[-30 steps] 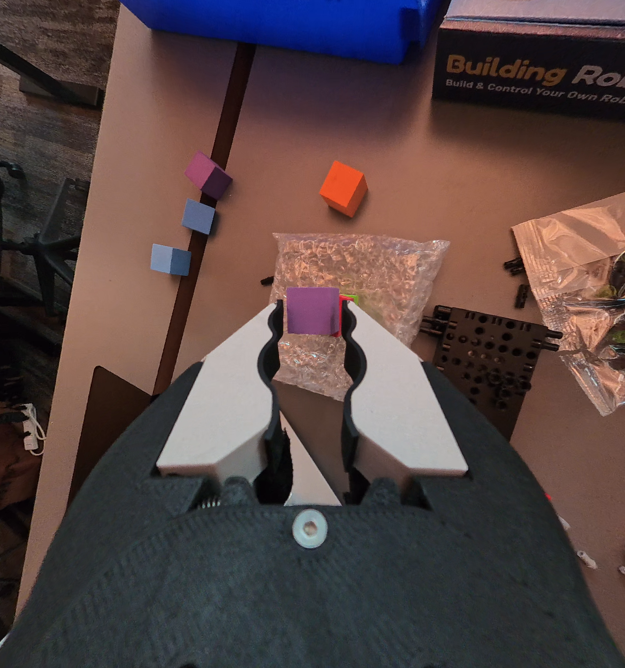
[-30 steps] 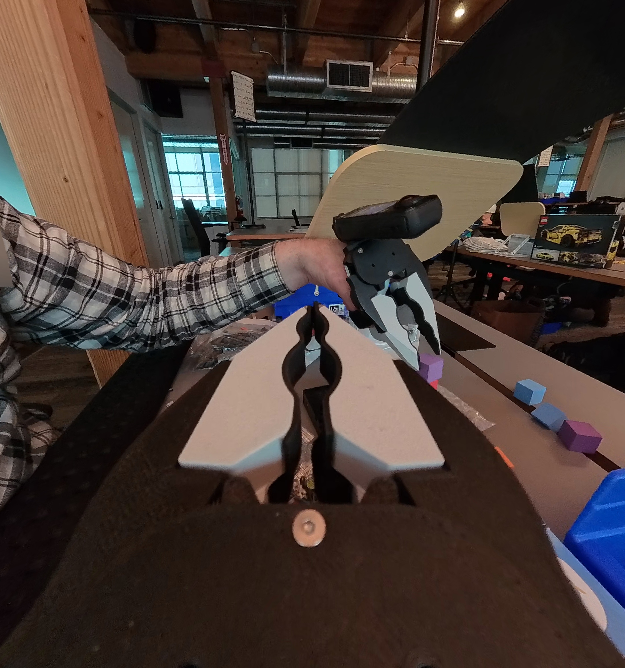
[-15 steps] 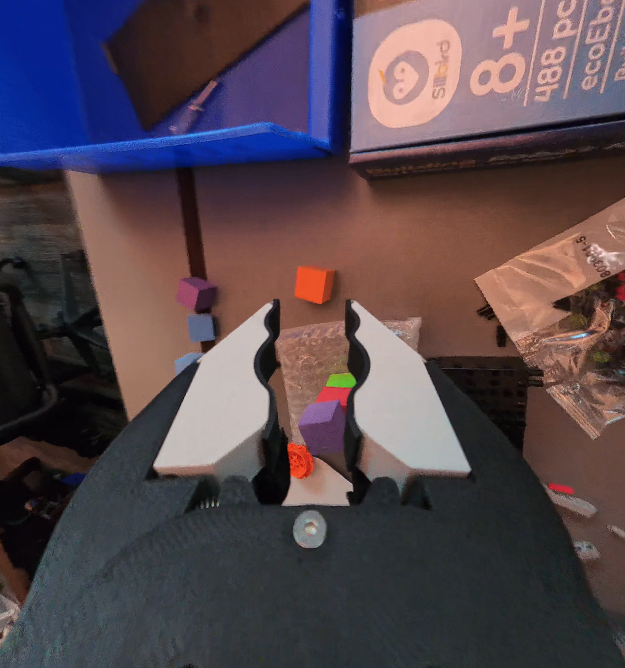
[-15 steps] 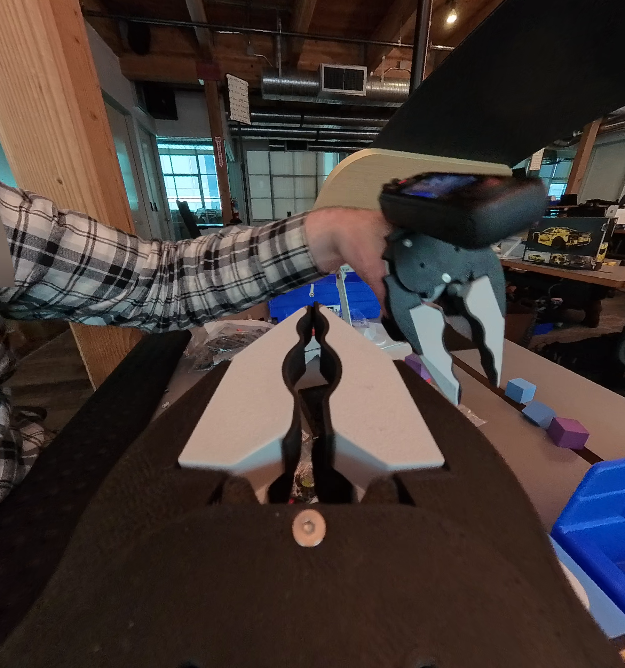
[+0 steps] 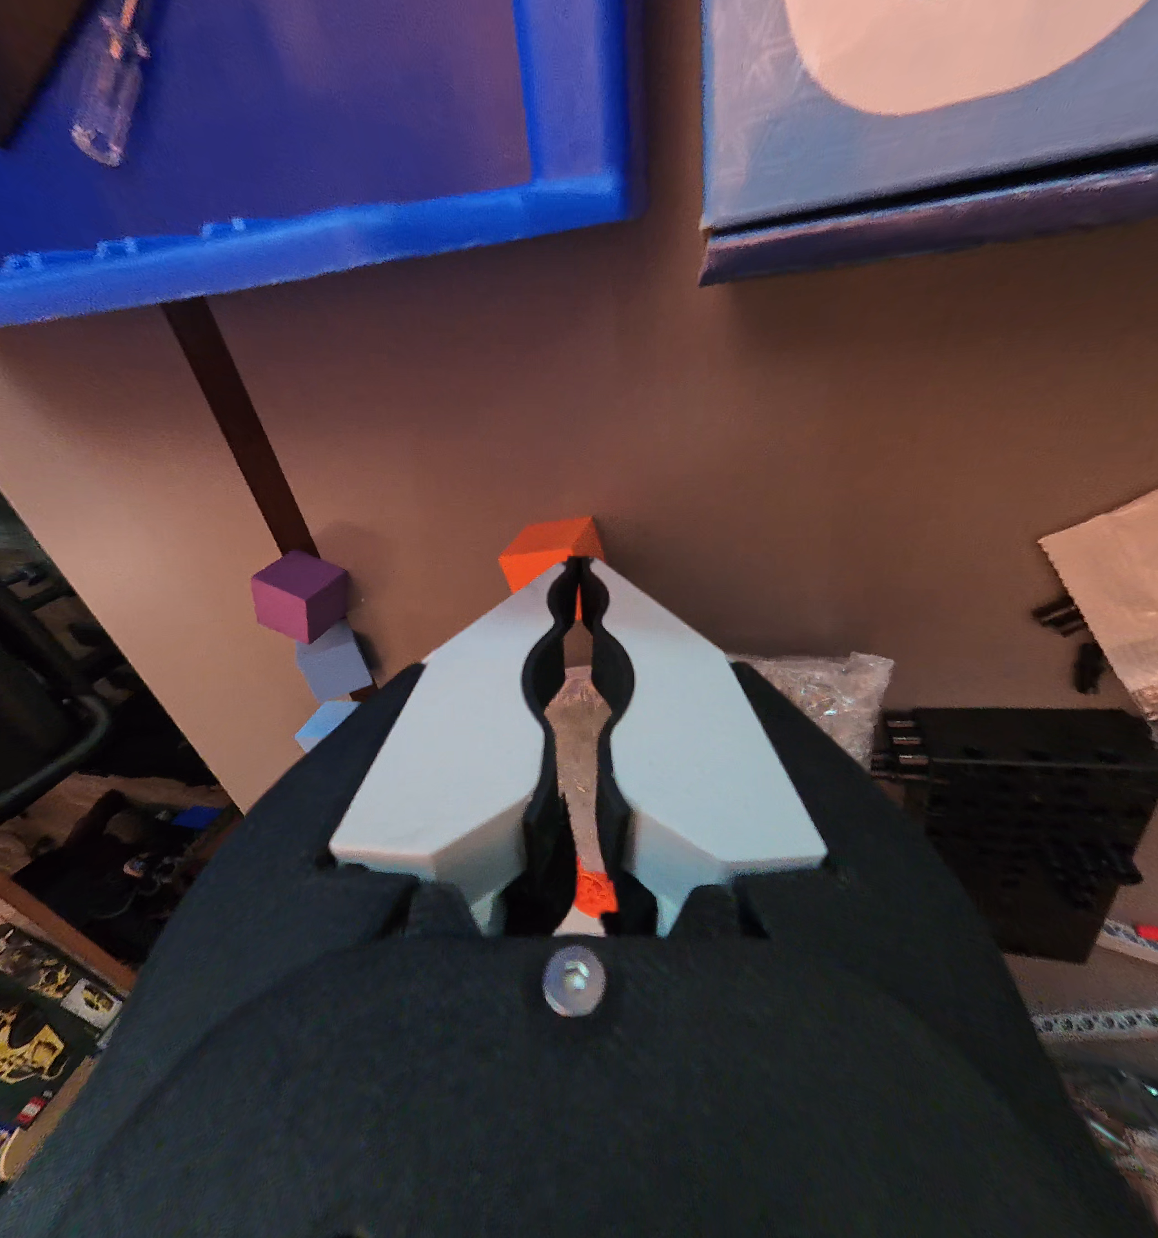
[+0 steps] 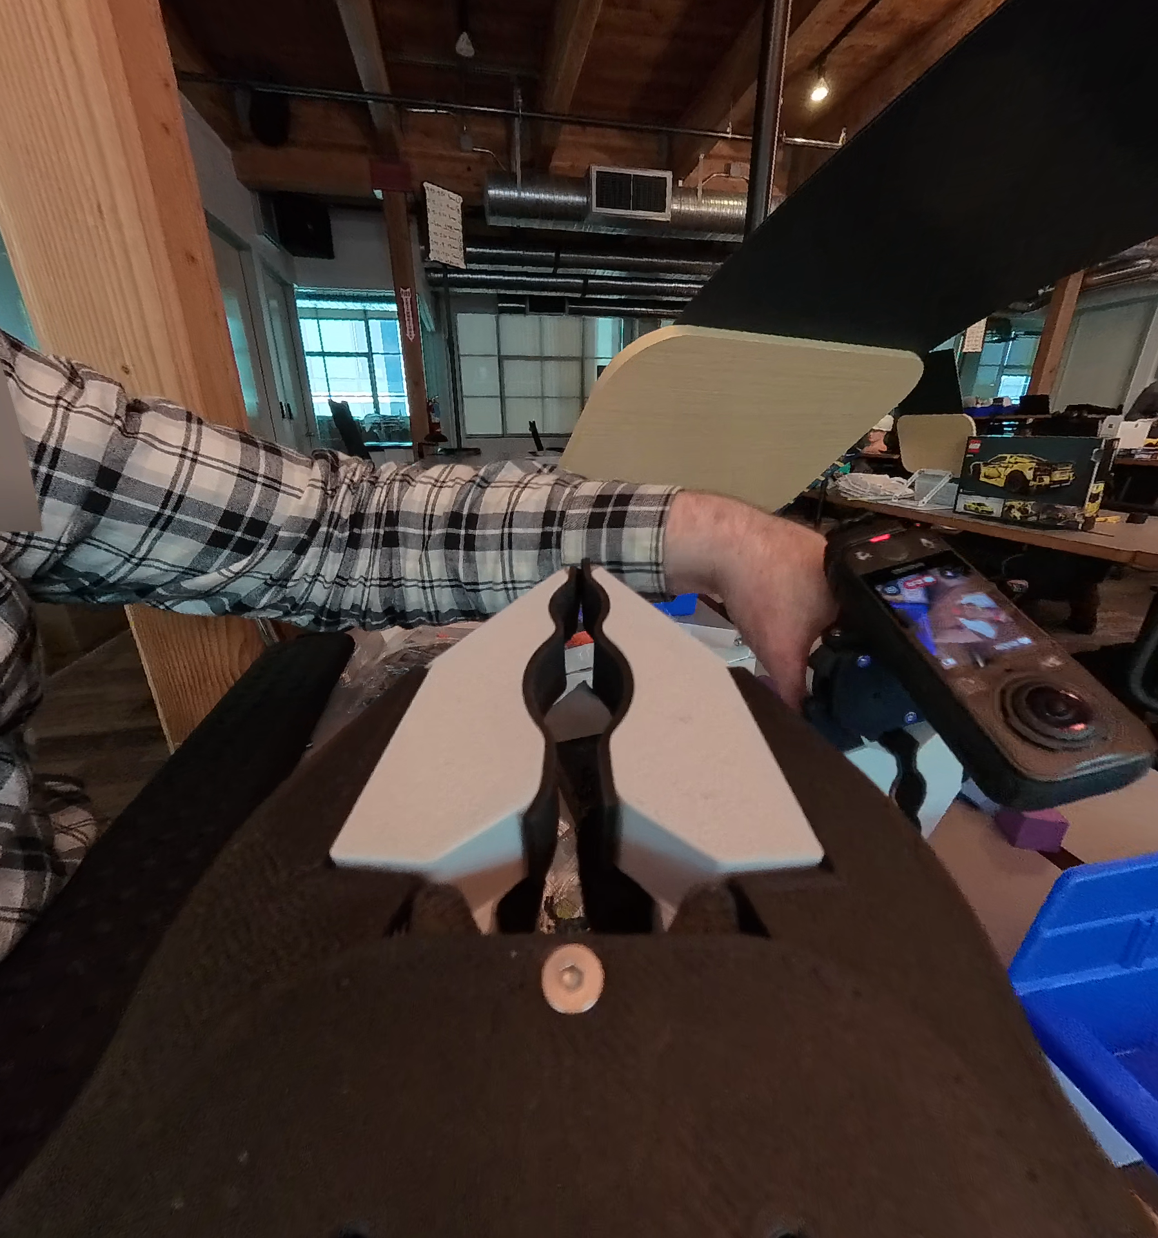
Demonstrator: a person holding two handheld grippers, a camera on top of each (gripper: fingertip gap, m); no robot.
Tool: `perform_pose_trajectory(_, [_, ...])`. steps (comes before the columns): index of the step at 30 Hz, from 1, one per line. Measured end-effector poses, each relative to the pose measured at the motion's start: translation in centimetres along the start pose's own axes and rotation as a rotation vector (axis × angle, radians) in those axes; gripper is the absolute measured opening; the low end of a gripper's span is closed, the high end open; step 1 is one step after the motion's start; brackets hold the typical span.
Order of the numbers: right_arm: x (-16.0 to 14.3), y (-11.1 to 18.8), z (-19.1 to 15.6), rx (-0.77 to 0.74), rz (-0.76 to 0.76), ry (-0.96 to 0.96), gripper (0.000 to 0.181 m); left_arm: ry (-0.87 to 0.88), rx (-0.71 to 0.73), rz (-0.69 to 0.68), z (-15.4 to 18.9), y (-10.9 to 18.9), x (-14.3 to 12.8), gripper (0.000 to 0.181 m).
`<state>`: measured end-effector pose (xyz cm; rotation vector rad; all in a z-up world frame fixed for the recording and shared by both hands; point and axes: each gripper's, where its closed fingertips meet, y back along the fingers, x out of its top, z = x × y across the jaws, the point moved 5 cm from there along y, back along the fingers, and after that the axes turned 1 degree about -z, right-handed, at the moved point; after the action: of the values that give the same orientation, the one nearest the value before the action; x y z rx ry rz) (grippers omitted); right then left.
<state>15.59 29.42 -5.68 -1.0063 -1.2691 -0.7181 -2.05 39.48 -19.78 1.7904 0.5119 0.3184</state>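
Note:
My left gripper point(image 5: 577, 564) is shut, pads together with nothing between them. It hovers over the brown table point(image 5: 764, 435), its tips just in front of an orange cube point(image 5: 541, 546). A purple cube point(image 5: 298, 593), a grey-blue cube point(image 5: 332, 663) and a light-blue cube point(image 5: 322, 723) lie in a row to its left. A small orange gear piece point(image 5: 593, 891) shows between the finger bases. My right gripper point(image 6: 580, 569) is shut and empty, held up level. The right wrist view shows a plaid-sleeved arm point(image 6: 362, 522) holding the left gripper's black camera unit point(image 6: 998, 670).
A blue bin point(image 5: 295, 228) and a blue box point(image 5: 931, 134) stand at the table's far side. A bubble-wrap bag point(image 5: 824, 690), a black perforated plate point(image 5: 1032, 804) and a clear parts bag point(image 5: 1132, 589) lie to the right. The table edge runs down the left. About 25 cm separates my left fingertips from my right. My right tips are about 35 cm from the purple cube point(image 5: 298, 593), my left tips only 12 cm. It turns up in the right wrist view point(image 6: 1035, 824) as well.
The left gripper opened and left a purple cube on the red and green cubes over the bubble wrap, then moved forward toward the orange cube and shut on nothing. The right gripper stayed shut and still.

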Motion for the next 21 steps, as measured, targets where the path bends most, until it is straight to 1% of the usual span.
perform_pose_trajectory(3, [0.2, 0.2, 0.0, -0.002, 0.008, 0.002, 0.000, -0.005, 0.015, 0.005, 0.4, 0.1, -0.3, 0.002])
perform_pose_trajectory(6, [0.2, 0.1, -0.1, 0.000, 0.005, 0.002, 0.000, -0.002, 0.003, -0.003, 0.7, -0.1, -0.7, 0.019])
perform_pose_trajectory(13, [0.2, 0.1, 0.0, -0.003, 0.006, 0.005, 0.000, 0.025, 0.035, 0.035, -0.3, 0.3, -0.2, 0.042])
perform_pose_trajectory(15, [0.2, 0.1, 0.0, -0.003, 0.007, 0.003, 0.000, 0.031, 0.038, 0.016, -0.8, -0.2, -0.2, 0.044])
perform_pose_trajectory(18, [0.2, 0.1, 0.0, -0.002, 0.006, 0.004, 0.000, 0.050, -0.029, -0.018, -0.8, -1.3, -0.4, 0.043])
perform_pose_trajectory(20, [0.3, 0.1, 0.0, -0.002, 0.007, 0.004, 0.000, 0.041, -0.031, -0.040, -0.9, -2.0, -0.5, 0.032])
perform_pose_trajectory(21, [0.3, 0.1, 0.0, -0.003, 0.008, 0.004, 0.000, 0.038, -0.031, -0.050, -0.9, -2.2, -0.5, 0.029])
